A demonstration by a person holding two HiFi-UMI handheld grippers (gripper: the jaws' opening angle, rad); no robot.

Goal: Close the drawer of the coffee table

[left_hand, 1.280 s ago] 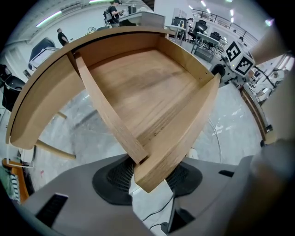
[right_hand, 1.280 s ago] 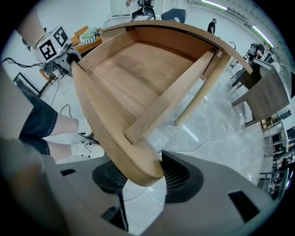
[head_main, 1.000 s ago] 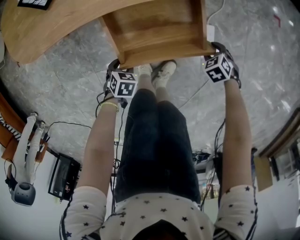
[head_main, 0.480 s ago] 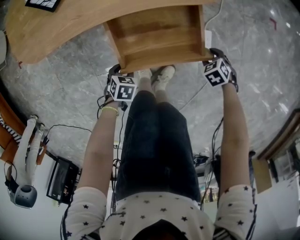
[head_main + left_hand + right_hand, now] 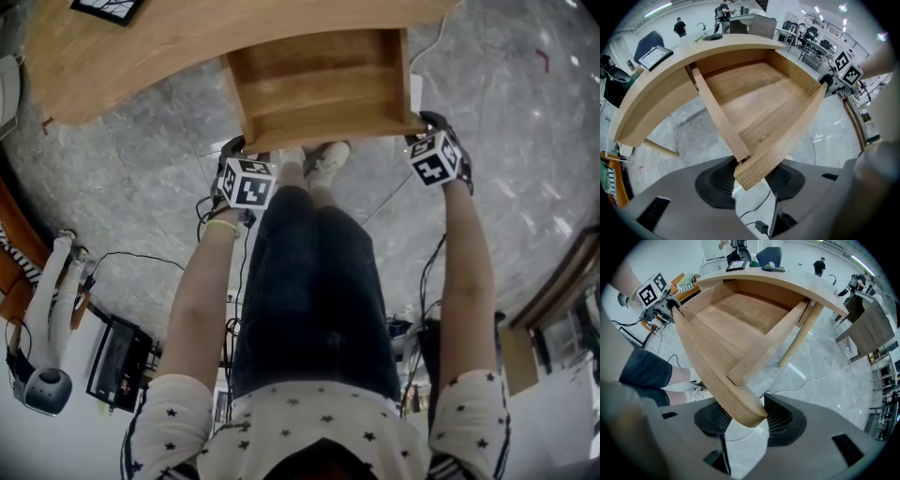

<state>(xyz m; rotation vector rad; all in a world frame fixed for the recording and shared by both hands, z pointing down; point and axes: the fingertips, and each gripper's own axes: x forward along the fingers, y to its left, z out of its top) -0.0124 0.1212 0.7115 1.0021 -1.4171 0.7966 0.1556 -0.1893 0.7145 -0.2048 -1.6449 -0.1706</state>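
Observation:
The coffee table (image 5: 141, 47) is curved light wood, and its drawer (image 5: 319, 84) stands pulled out toward the person, empty inside. My left gripper (image 5: 239, 148) is clamped on the left end of the drawer front (image 5: 328, 131), and my right gripper (image 5: 427, 120) on the right end. In the left gripper view the panel's corner (image 5: 754, 171) sits wedged between the two black pads of my left gripper (image 5: 750, 177). In the right gripper view the rounded corner (image 5: 745, 411) fills the gap of my right gripper (image 5: 746, 420). Both grippers point down.
The person's shoes (image 5: 314, 157) stand on the grey marble floor right under the drawer front. A tablet (image 5: 108, 7) lies on the tabletop. A table leg (image 5: 799, 336) stands beyond the drawer. Cables, a black box (image 5: 117, 361) and a white device (image 5: 47, 319) lie at the left.
Both grippers have risen a little while staying at the two ends of the drawer front. The head view has shifted, so table and drawer sit slightly lower and further right in the picture.

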